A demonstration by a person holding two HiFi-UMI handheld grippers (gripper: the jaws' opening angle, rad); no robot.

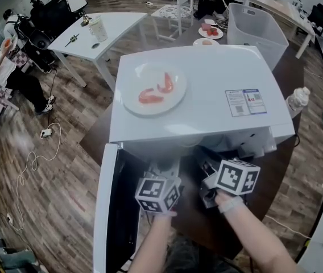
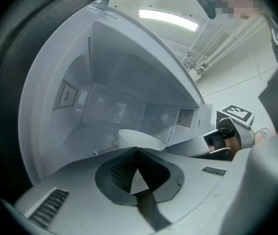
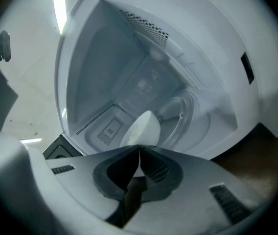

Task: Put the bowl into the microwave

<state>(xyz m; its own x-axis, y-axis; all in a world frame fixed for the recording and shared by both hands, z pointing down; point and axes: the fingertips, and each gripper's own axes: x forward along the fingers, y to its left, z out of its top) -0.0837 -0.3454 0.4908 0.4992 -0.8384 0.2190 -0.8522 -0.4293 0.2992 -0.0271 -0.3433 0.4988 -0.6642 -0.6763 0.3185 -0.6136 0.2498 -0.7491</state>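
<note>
bowl [image 3: 141, 127]: white, just inside the mouth of the microwave [image 1: 207, 75], right way up, near the front of the turntable ring [image 3: 192, 112]. whether its base rests on the ring or hangs clear of it cannot be determined.

right gripper [image 3: 139, 150]: jaws drawn almost fully together. the tool is rolled onto its side, so one jaw lies over the bowl's opening and the other against its outer wall. judged: this roll is what lets the pair pinch a thin rim from the front, and the bowl is assessed as held by that rim. the contact line itself is covered by the jaw tips.

left gripper [image 2: 138, 150]: tips meeting, with nothing identifiable between them. it sits just short of the bowl's near rim. a pale wedge shows in the gap behind the tips, source unclear. judged: standing by, close enough to steady the bowl.

door [image 1: 106, 209]: stands fully out to the left, which leaves the opening free for both tools.

plate [image 1: 150, 110] with two reddish food pieces [image 1: 165, 83]: on the microwave's top, well apart from the work.

obscured: in the head view the microwave's top overhangs both sets of jaws and the bowl, so only the marker cubes [image 1: 158, 195] and the arms behind them show. the bowl's contents are not visible in any view.
</note>
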